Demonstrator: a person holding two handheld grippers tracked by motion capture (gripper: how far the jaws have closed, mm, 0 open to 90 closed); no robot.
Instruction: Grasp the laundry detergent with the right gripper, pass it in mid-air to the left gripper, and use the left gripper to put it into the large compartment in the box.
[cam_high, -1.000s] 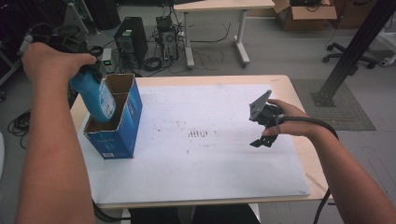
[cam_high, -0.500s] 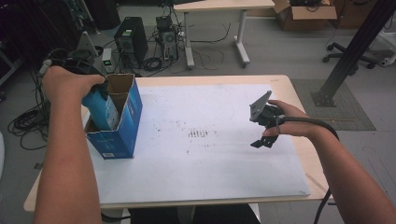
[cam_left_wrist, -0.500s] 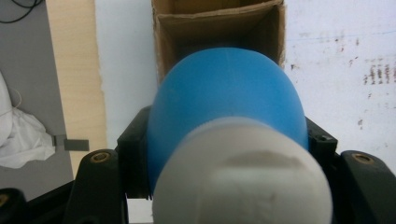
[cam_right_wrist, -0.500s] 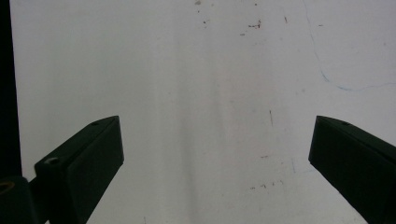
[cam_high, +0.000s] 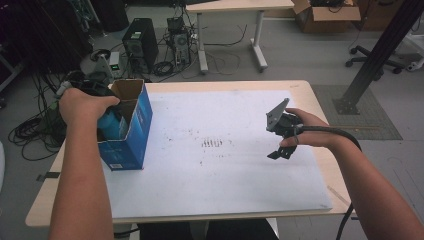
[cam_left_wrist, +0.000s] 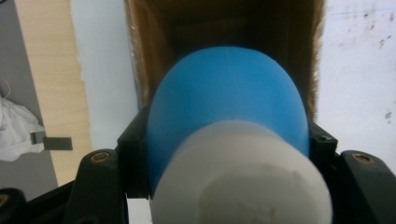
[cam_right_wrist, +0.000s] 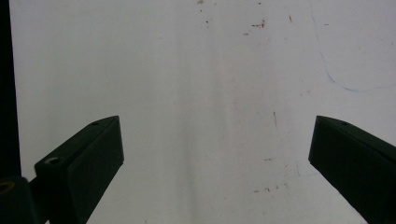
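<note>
Your table (cam_high: 300, 90) carries a white sheet (cam_high: 220, 180) that covers most of the top, with smudge marks near its middle. From the sheet's centre, the blue cardboard box (cam_high: 131, 137) stands at about 9 o'clock, on the sheet's left edge, upright with its top flaps open and brown inside.

Your left hand (cam_high: 82, 102) sits over the box's open top, at 9 o'clock from the box mouth. The left gripper (cam_left_wrist: 224, 154) under that hand points down into the box. In the left gripper view its jaws clamp a blue bottle (cam_left_wrist: 229, 98) from both sides, pads tight on the body, with the white cap (cam_left_wrist: 243, 177) toward the camera and the blue end down inside the brown walls. In the high view the bottle (cam_high: 111, 125) is partly below the box rim; whether its bottom touches the box floor, you can't tell, that part is hidden.

Your right hand (cam_high: 305, 131) is at about 3 o'clock from the sheet's centre, well apart from the box. The right gripper (cam_high: 280, 136) hangs above the sheet, touching nothing. In the right gripper view its jaws are spread wide with bare, lightly stained sheet (cam_right_wrist: 210, 116) between them, nothing held.
</note>
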